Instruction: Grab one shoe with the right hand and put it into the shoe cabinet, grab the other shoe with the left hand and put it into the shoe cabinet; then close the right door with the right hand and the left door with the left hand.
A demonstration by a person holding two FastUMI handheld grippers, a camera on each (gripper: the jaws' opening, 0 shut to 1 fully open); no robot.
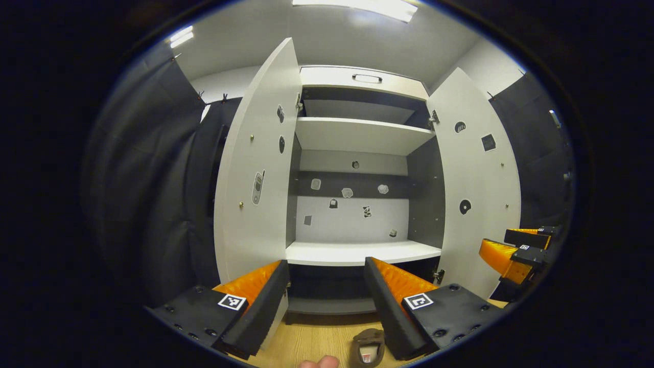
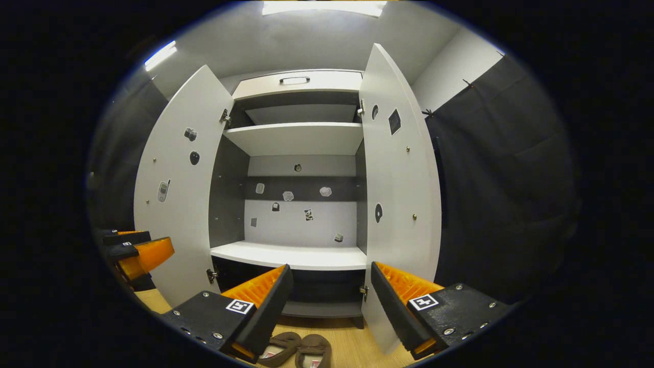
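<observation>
A white shoe cabinet (image 1: 357,253) (image 2: 291,255) stands ahead with both doors swung wide, the left door (image 1: 255,168) (image 2: 179,189) and the right door (image 1: 477,184) (image 2: 398,174). Its shelves hold nothing. Two brown slippers (image 2: 294,350) lie side by side on the wooden floor in front of it; one slipper (image 1: 368,347) shows in the left gripper view. My left gripper (image 1: 327,276) is open, above the floor before the cabinet. My right gripper (image 2: 329,281) is open too, over the slippers. The other gripper (image 1: 516,250) (image 2: 133,253) shows at each view's side.
Black cloth walls flank the cabinet on both sides. A drawer with a handle (image 1: 367,78) tops the cabinet. The lower compartment (image 2: 322,294) under the white shelf is dark. A fingertip (image 1: 319,363) shows at the bottom edge of the left gripper view.
</observation>
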